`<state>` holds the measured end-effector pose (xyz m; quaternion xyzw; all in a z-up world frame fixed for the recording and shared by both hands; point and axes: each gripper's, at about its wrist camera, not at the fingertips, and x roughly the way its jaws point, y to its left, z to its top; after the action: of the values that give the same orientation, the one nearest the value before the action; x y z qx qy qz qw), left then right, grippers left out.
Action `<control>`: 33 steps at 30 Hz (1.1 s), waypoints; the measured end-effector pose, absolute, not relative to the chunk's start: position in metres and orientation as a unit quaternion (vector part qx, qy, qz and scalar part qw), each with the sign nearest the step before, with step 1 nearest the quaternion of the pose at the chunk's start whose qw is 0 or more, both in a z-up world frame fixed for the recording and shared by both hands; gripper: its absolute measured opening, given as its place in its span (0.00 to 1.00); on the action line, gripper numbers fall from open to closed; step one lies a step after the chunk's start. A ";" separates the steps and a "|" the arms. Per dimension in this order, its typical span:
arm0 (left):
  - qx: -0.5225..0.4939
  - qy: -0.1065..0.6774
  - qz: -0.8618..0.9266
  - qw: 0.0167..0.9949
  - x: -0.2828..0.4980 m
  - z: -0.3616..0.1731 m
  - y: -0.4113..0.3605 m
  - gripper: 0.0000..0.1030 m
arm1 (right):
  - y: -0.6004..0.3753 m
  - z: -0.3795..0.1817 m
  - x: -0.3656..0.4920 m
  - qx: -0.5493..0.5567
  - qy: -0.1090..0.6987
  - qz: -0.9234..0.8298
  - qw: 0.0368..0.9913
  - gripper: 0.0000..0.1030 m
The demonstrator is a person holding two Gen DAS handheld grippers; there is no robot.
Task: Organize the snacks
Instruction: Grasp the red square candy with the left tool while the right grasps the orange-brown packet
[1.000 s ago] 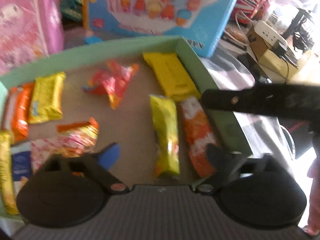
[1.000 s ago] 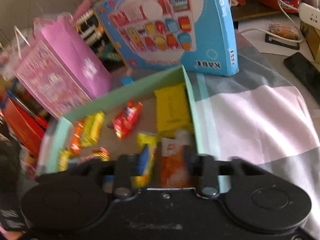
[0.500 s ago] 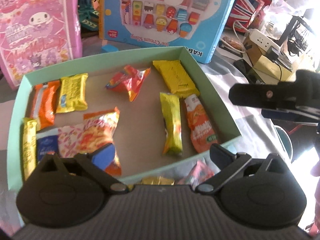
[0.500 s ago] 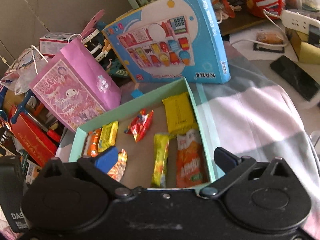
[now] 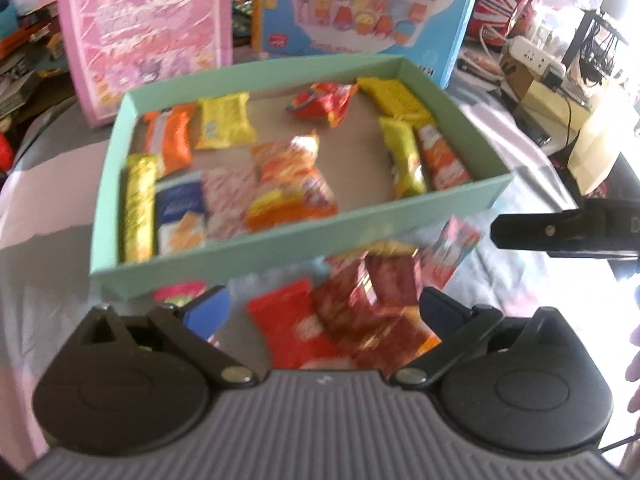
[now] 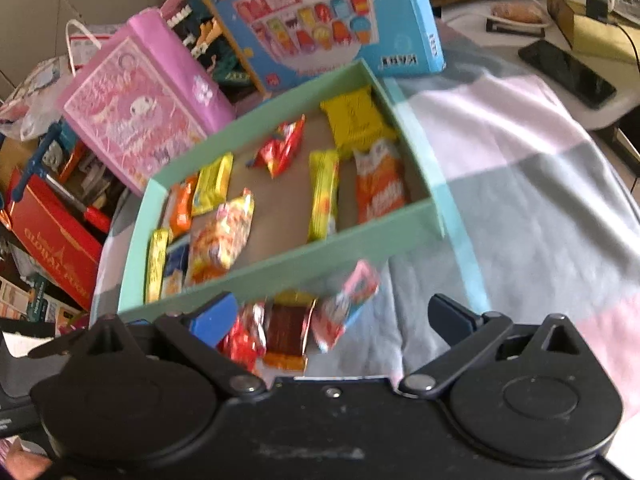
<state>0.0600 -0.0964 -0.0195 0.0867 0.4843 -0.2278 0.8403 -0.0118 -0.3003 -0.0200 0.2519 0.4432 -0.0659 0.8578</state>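
Bright daylight from right, glare blown out at right edge; motion blur throughout; fisheye-bent edges.

We've got the tray point(image 5: 256, 240) sitting on the blanket point(image 6: 520, 184), packets scattered inside it along its left and right walls. Just before its near wall, more packets point(image 5: 360, 312) lie loose on the blanket. Behind its far wall stand the gift bag point(image 5: 148, 36) on the left and the toy box point(image 5: 368, 4) on the right.
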 end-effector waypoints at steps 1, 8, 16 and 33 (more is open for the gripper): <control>0.086 0.486 -0.225 0.840 0.057 -0.022 -0.091 1.00 | -0.296 -0.024 -0.014 0.255 0.450 -0.060 0.854 1.00; 0.047 0.512 -0.206 0.833 0.049 -0.042 -0.059 1.00 | -0.260 -0.048 -0.027 0.253 0.491 -0.036 0.833 1.00; 0.035 0.522 -0.178 0.834 0.053 -0.053 -0.046 0.99 | -0.239 -0.066 -0.027 0.247 0.514 -0.030 0.821 0.67; 0.042 0.534 -0.175 0.826 0.076 -0.067 -0.072 0.69 | -0.272 -0.068 -0.023 0.233 0.484 -0.071 0.840 0.32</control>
<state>0.0756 -0.0721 -0.0668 0.0422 0.5339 -0.1745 0.8262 -0.0234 -0.2719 -0.0676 0.2330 0.4844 -0.0711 0.8402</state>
